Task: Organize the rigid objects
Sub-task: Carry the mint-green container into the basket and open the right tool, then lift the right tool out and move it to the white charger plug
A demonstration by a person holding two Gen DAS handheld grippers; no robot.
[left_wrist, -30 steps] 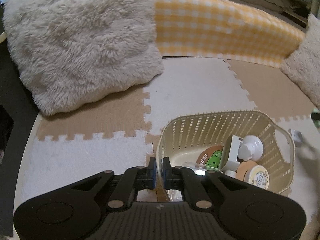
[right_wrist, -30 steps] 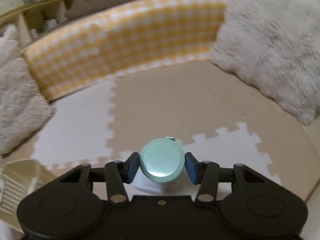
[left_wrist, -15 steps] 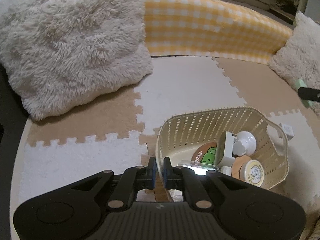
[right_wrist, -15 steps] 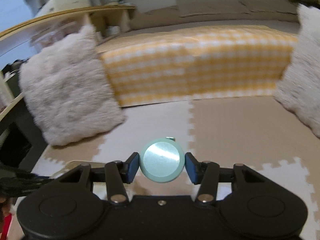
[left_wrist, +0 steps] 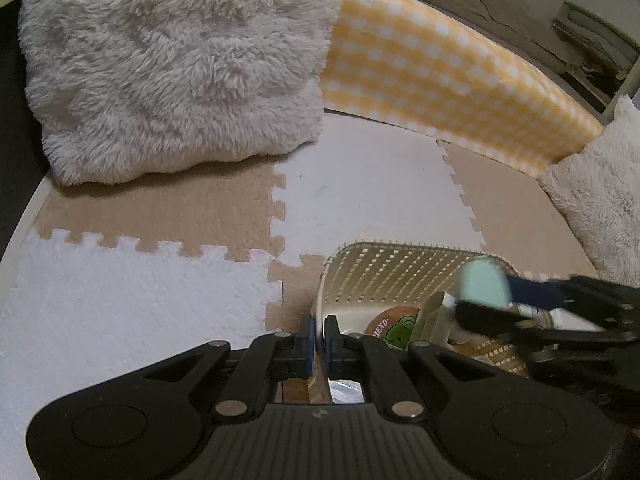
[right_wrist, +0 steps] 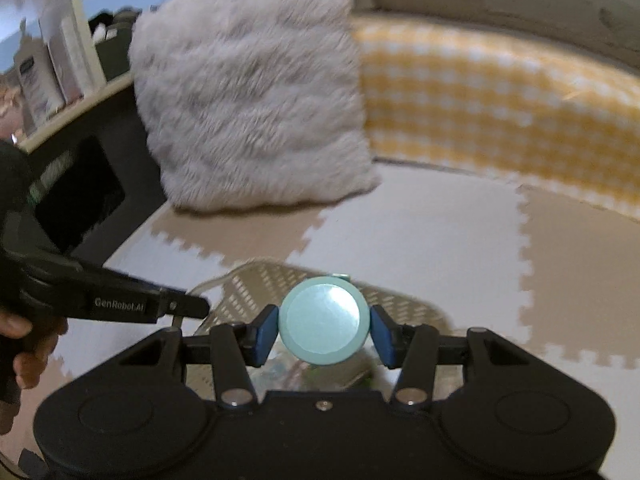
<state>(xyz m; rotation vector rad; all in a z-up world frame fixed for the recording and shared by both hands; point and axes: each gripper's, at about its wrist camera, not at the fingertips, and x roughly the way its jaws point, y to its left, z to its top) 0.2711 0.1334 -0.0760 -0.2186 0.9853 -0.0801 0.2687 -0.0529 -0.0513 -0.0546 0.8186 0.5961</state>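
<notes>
Basket [left_wrist: 404,268] as landmark, sitting on the foam floor mat [left_wrist: 372,184]. Left gripper [left_wrist: 319,338] at its near-left rim, fingers [left_wrist: 307,342] clamped on the rim wall, one outside and one inside. Right gripper [right_wrist: 324,330] comes in from the basket's right side, above its opening, gripping a round lid [right_wrist: 323,320] over the contents. Inside the basket: frog-print disc [left_wrist: 396,328], and other items partly hidden. Fluffy pillow [left_wrist: 176,64] behind-left of the basket, checked cushion [left_wrist: 440,80] behind, second fluffy pillow [left_wrist: 600,192] right-behind.

Beige-and-white foam mat [left_wrist: 168,208], slotted basket [left_wrist: 400,276], fluffy cushions [left_wrist: 172,64] on it
</notes>
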